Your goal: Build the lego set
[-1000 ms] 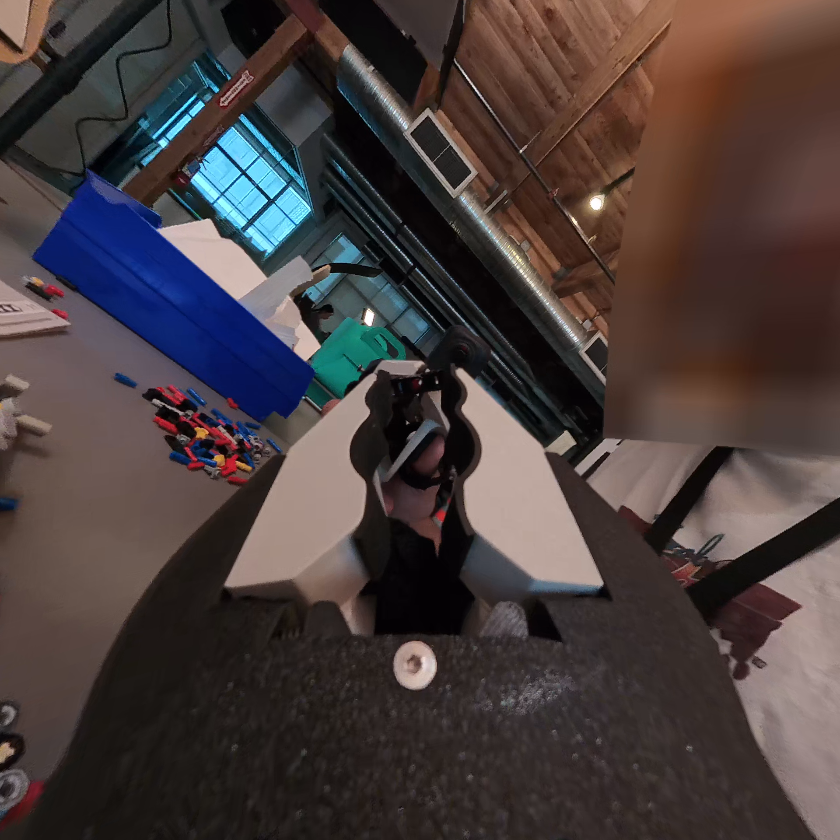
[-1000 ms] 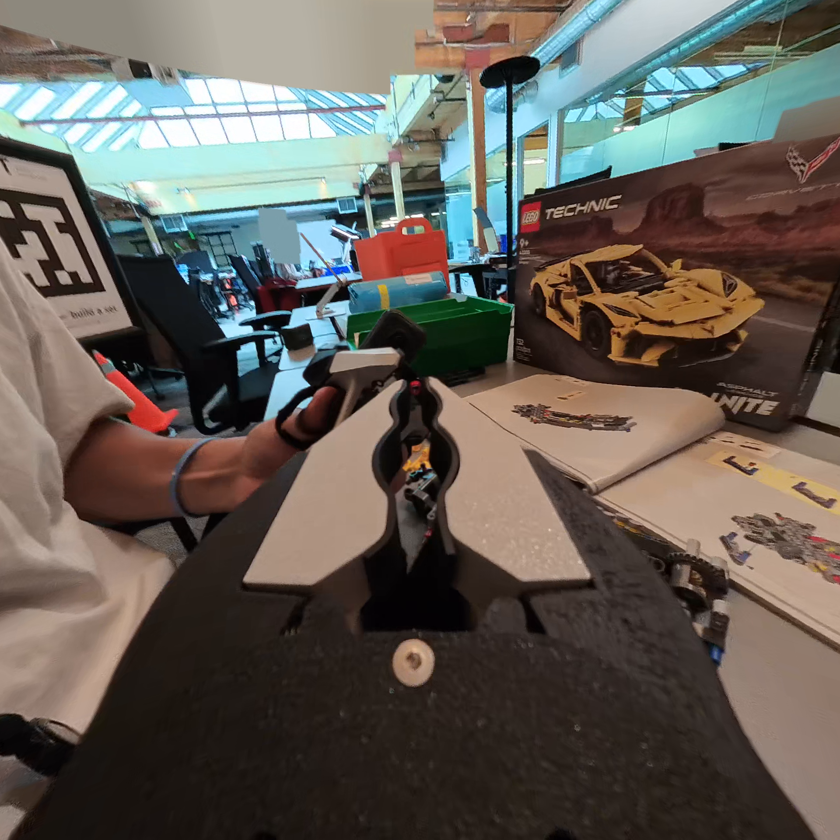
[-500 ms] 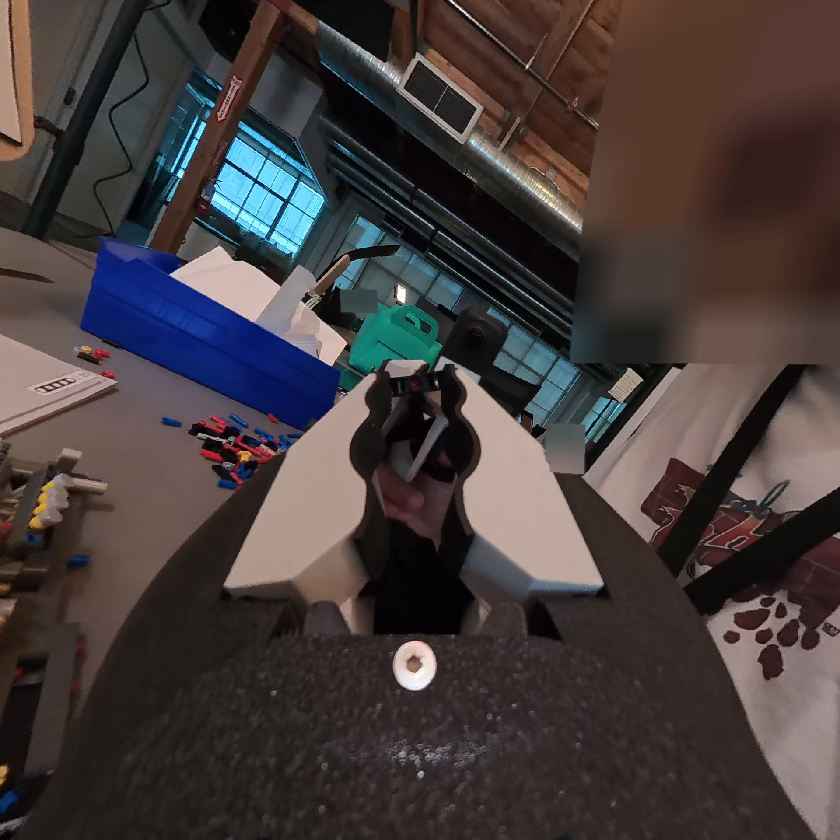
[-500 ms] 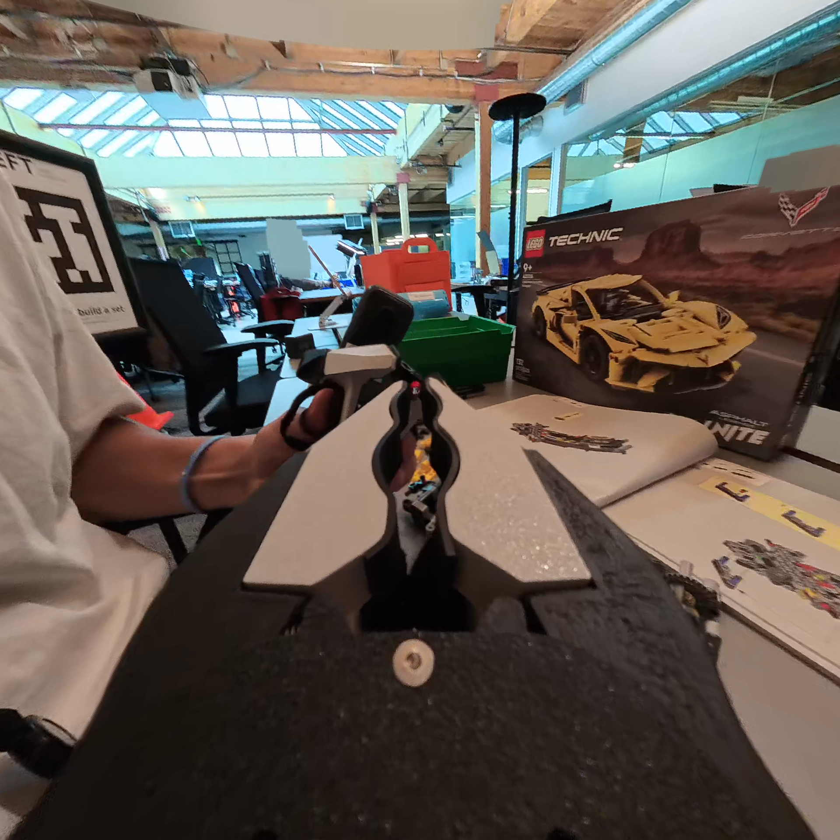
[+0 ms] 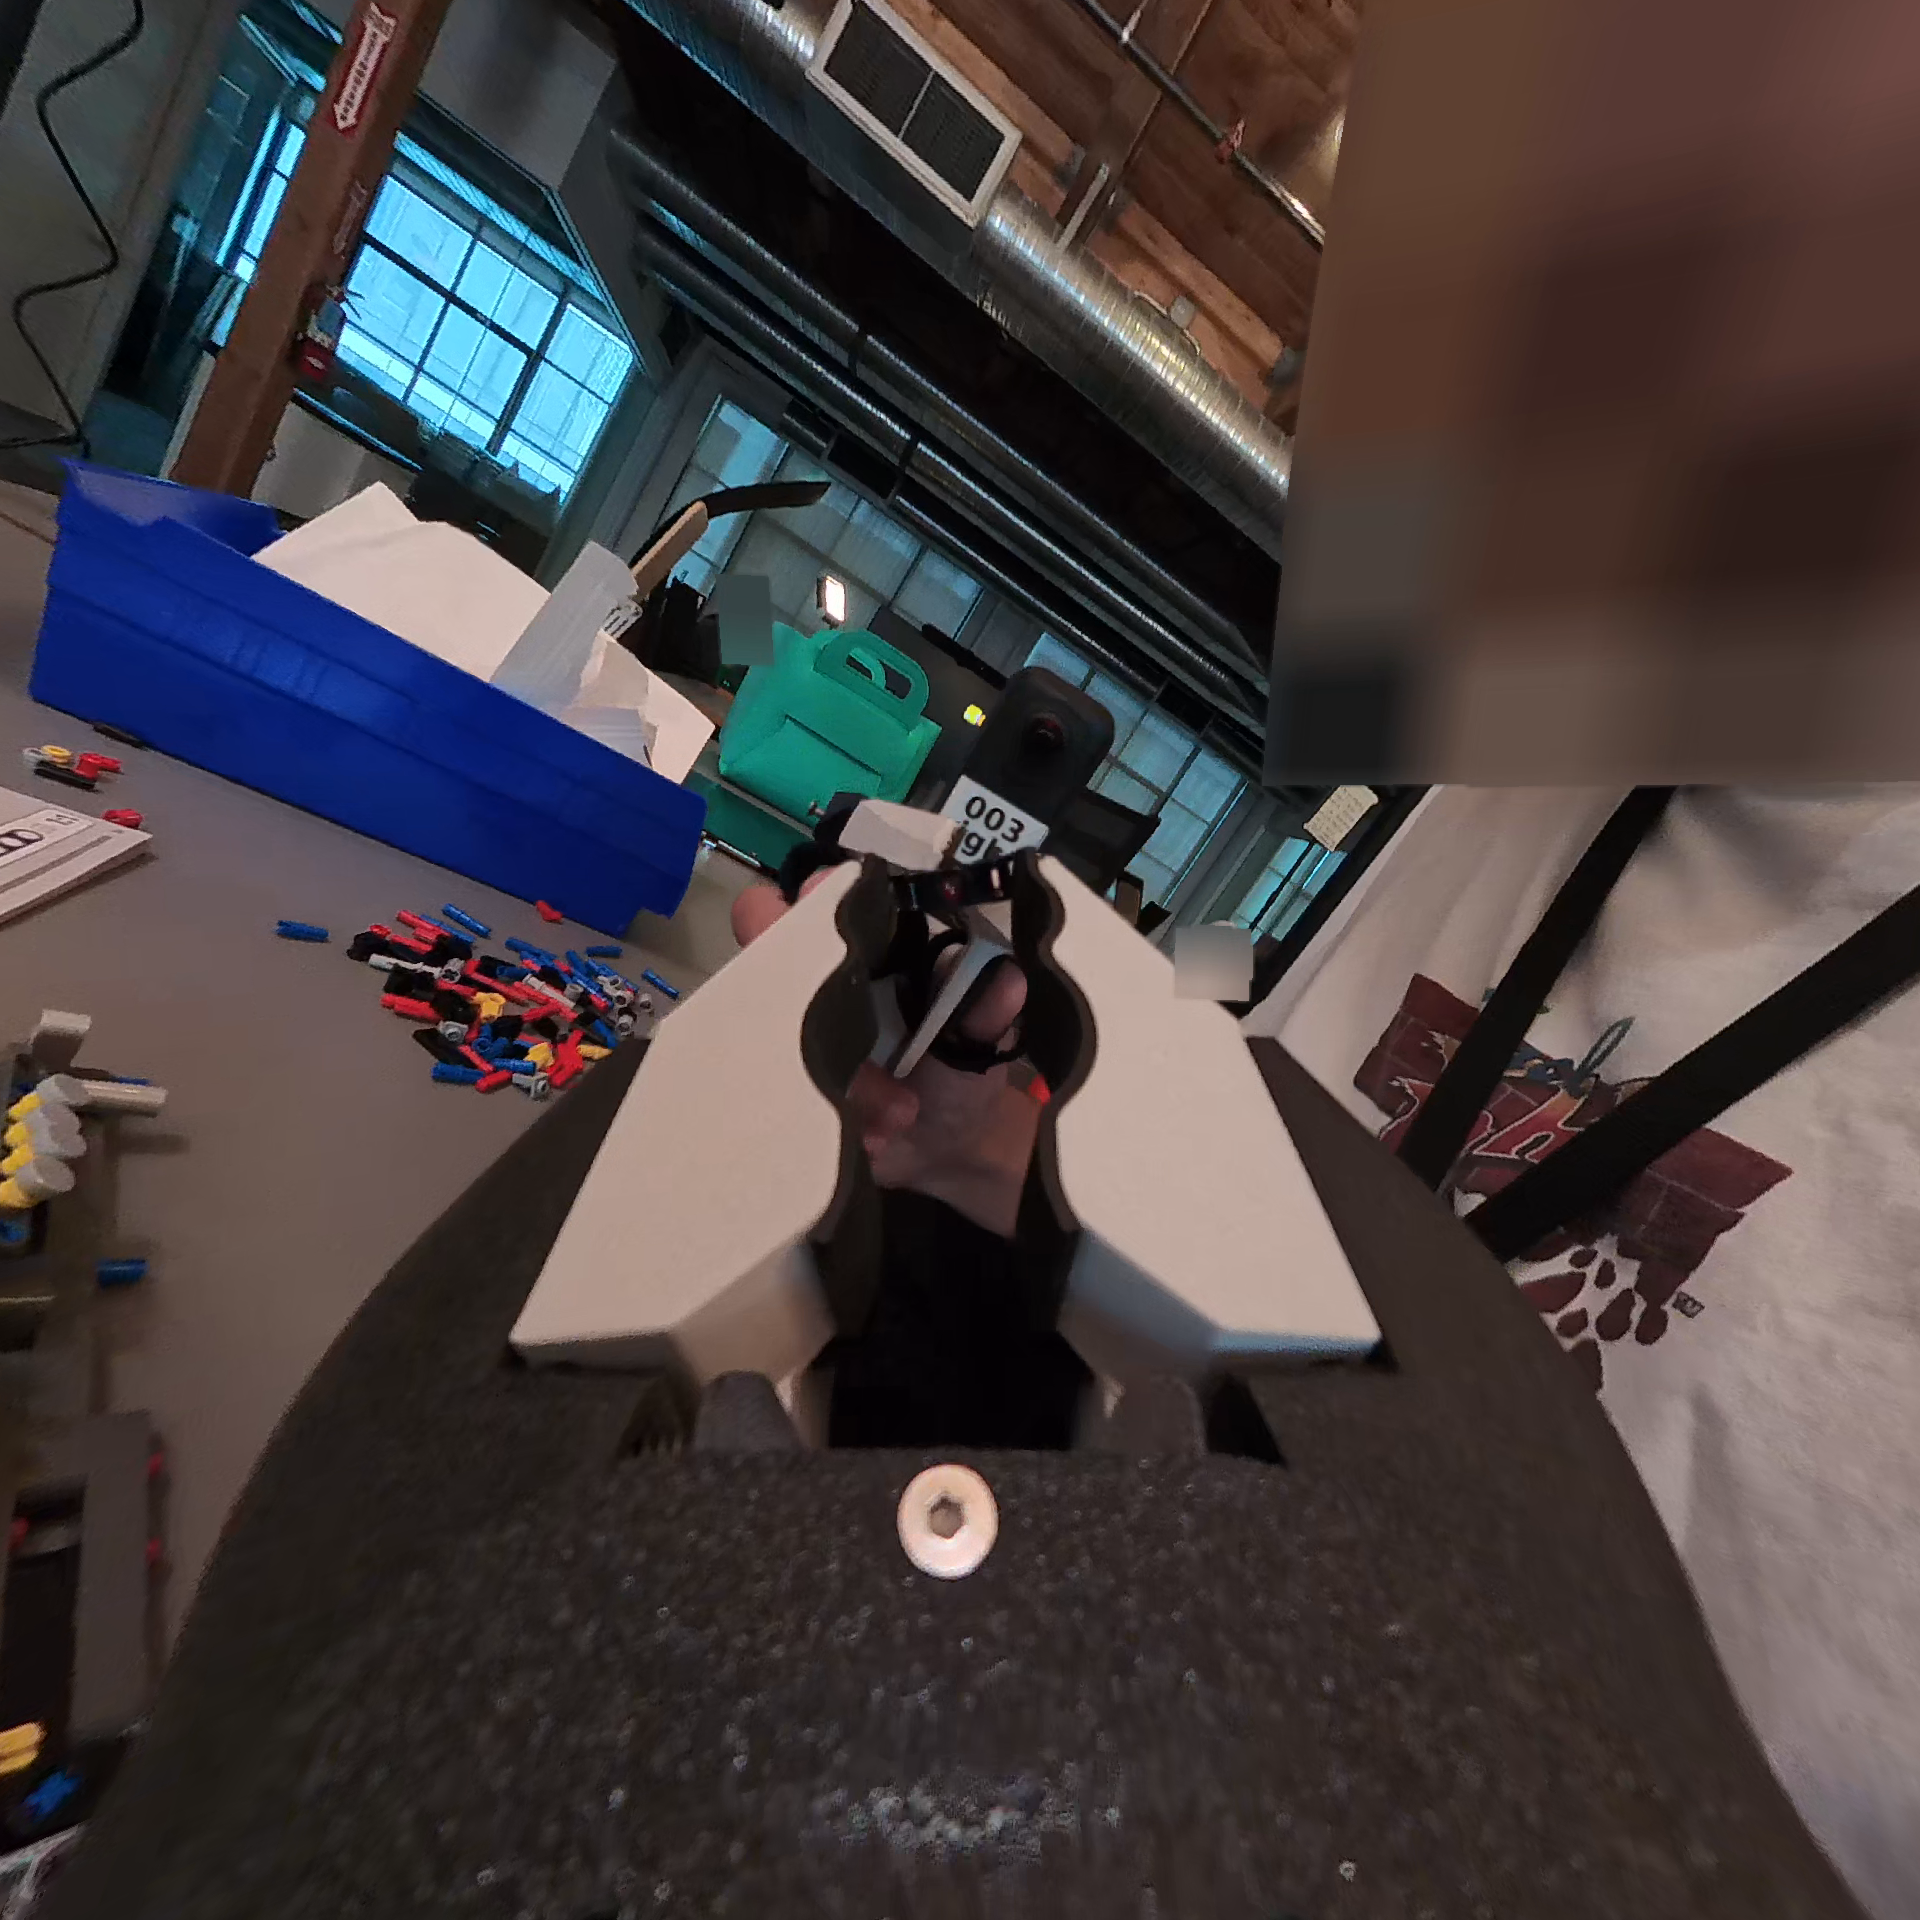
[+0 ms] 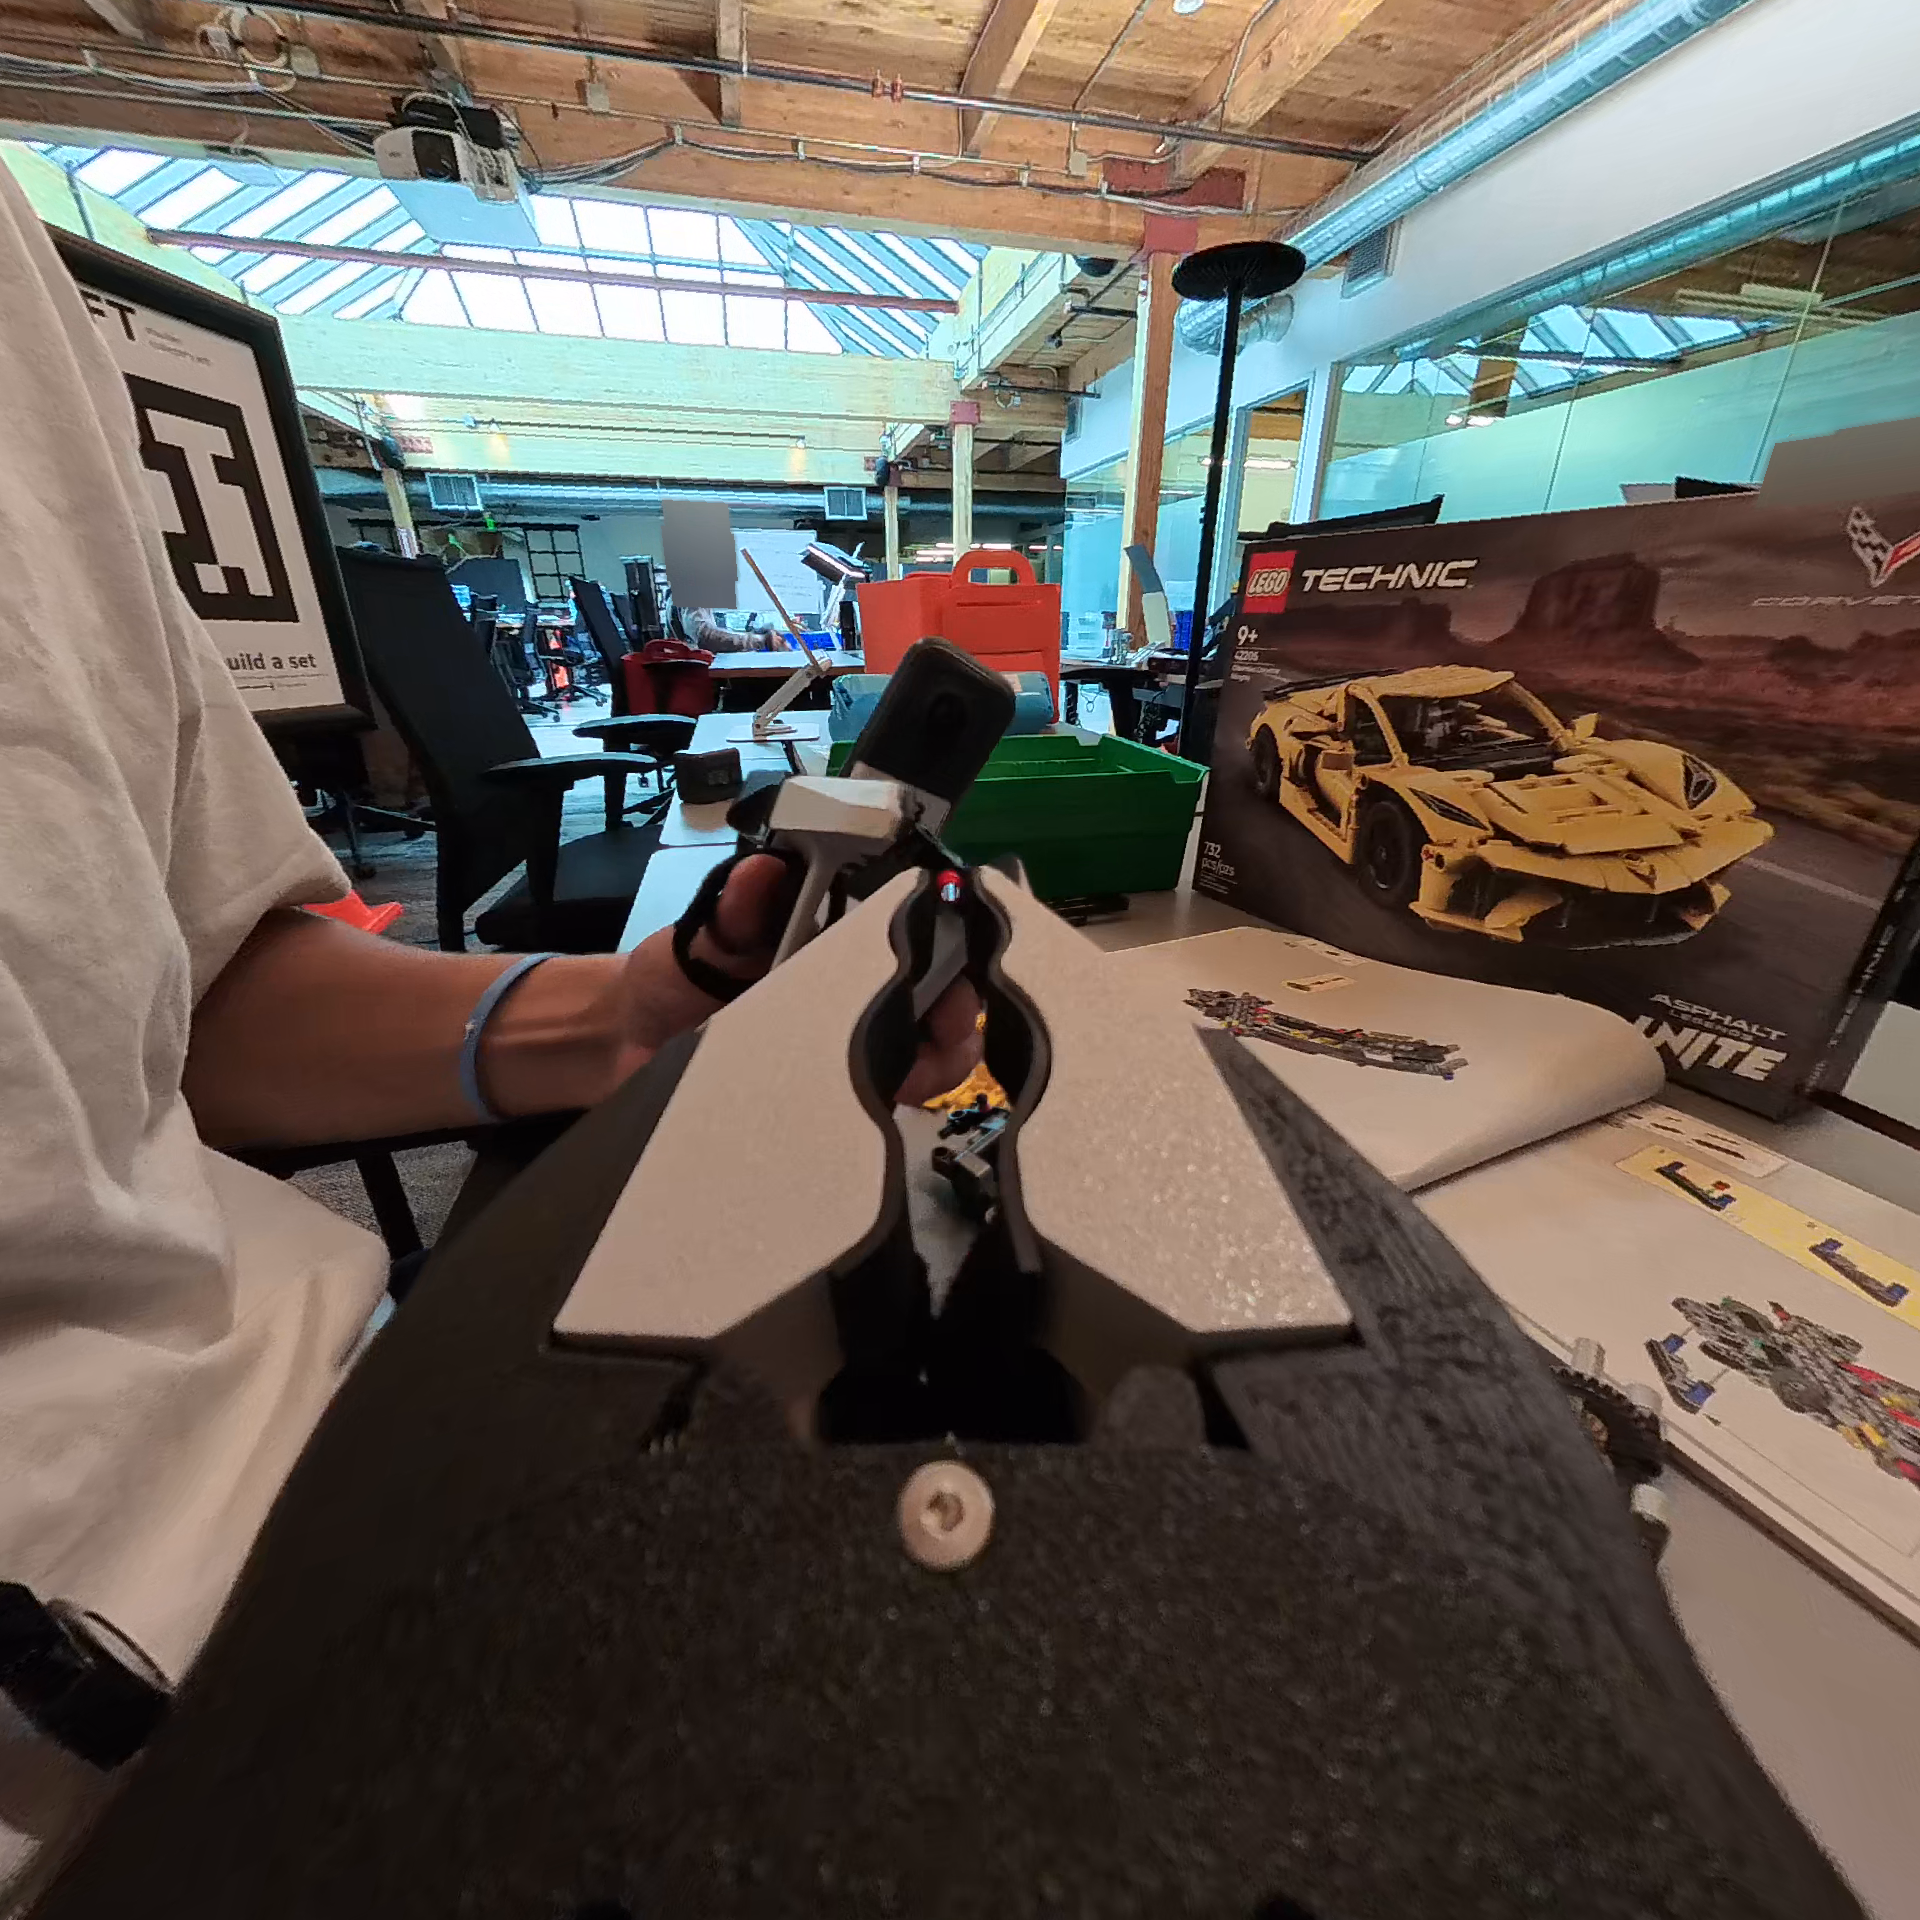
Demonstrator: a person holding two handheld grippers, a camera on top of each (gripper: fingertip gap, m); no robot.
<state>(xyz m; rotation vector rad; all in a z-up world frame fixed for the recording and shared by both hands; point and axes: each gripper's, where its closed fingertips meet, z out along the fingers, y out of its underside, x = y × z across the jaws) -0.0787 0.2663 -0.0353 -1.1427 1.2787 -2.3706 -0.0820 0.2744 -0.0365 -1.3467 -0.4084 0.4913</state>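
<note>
Right wrist view: right gripper point(image 6: 951, 894) and left gripper point(image 5: 951, 883) meet tip to tip above the table edge, both clamped narrow on 1 small red-tipped piece point(image 6: 948, 885); its long axis is unclear.

Printed writing and a logo stand on the dark set box point(image 6: 1558, 790) at right. A framed sign point(image 6: 223, 499) at upper left bears a black marker and words. A small white label point(image 5: 987, 826) at centre carries digits.

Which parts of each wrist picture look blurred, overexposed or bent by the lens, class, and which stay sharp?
Left wrist view: the grey model parts at the left edge are smeared, while the pile of small red, blue and black lego pieces stays fairly sharp. Right wrist view: the skylight panes are washed out, the wooden ceiling beams bow from the wide lens, and the dark set box with a yellow car is crisp.
</note>
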